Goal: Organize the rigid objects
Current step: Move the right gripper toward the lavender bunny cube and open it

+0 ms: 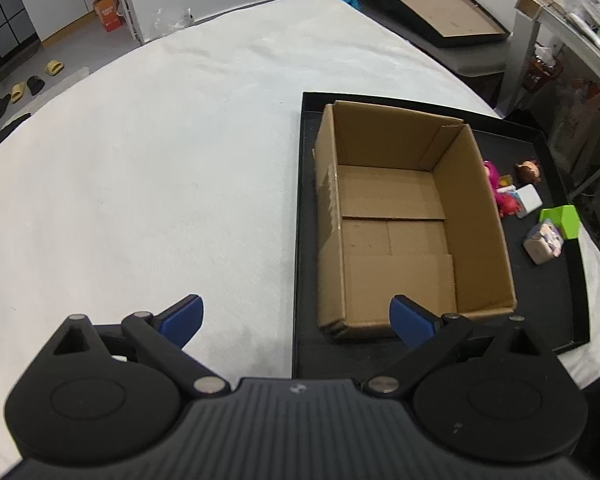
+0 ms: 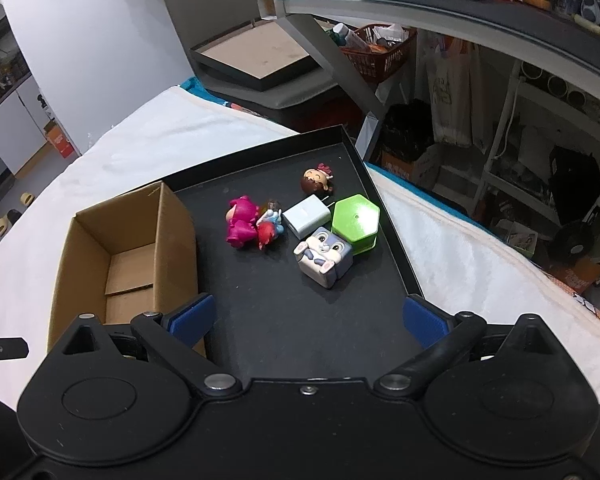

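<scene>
Fingers spread on my left gripper [image 1: 296, 322] and right gripper [image 2: 308, 322]; toys [image 2: 244, 224] lie beside cardboard box [image 1: 400, 216] on black tray [image 2: 284, 320].

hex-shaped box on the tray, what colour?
Bright green hexagonal box, plain, no pattern visible. Clearest in the right wrist view.

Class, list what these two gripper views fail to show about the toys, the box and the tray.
- Left wrist view: pink figure half hidden by the cardboard box wall.
- Right wrist view: box floor mostly hidden by its own wall and the right gripper.
- Both views: near tray edge covered by gripper bodies.
</scene>
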### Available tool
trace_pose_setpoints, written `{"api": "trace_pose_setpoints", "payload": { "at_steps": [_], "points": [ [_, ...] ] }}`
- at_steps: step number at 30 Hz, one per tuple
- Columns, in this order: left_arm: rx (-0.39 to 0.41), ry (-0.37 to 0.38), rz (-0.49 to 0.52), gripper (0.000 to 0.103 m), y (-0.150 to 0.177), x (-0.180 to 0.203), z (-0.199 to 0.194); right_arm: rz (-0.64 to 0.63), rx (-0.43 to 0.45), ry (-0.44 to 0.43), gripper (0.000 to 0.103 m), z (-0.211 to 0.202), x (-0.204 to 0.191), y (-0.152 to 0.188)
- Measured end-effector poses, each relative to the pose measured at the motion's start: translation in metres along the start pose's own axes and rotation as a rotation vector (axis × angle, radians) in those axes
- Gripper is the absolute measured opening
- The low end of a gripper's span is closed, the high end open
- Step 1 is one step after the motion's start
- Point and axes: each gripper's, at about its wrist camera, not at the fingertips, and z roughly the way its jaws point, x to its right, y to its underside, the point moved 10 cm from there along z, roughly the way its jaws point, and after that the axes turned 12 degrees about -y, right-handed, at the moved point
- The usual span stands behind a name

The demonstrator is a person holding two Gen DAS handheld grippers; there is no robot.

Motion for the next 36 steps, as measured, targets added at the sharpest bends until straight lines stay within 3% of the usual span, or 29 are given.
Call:
{"api": "trace_pose_setpoints", "payload": {
  "at_steps": [8, 15, 24, 29, 36],
  "points": [
    [-0.030, -0.009, -0.009, 0.094, -0.010, 0.011, 0.019, 0.029, -0.012, 0.006, 0.090, 0.019, 0.016, -0.007],
    [-0.052, -0.027, -0.036, 0.078, -0.022, 0.015, 0.038, 0.074, 0.055, -0.006, 0.088, 0.027, 0.036, -0.018],
    [-0.100, -0.030, -0.013, 0.062, -0.031, 0.028, 0.063, 0.102, -0.021, -0.021, 0.082, 0.067, 0.050, -0.015],
    [-0.157, -0.033, -0.004, 0.047, -0.033, 0.036, 0.083, 0.119, -0.082, -0.022, 0.082, 0.092, 0.048, -0.015],
    [-0.238, -0.047, -0.013, 0.018, -0.034, 0.042, 0.098, 0.256, -0.115, -0.024, 0.083, 0.123, 0.051, -0.016]
  ]
}}
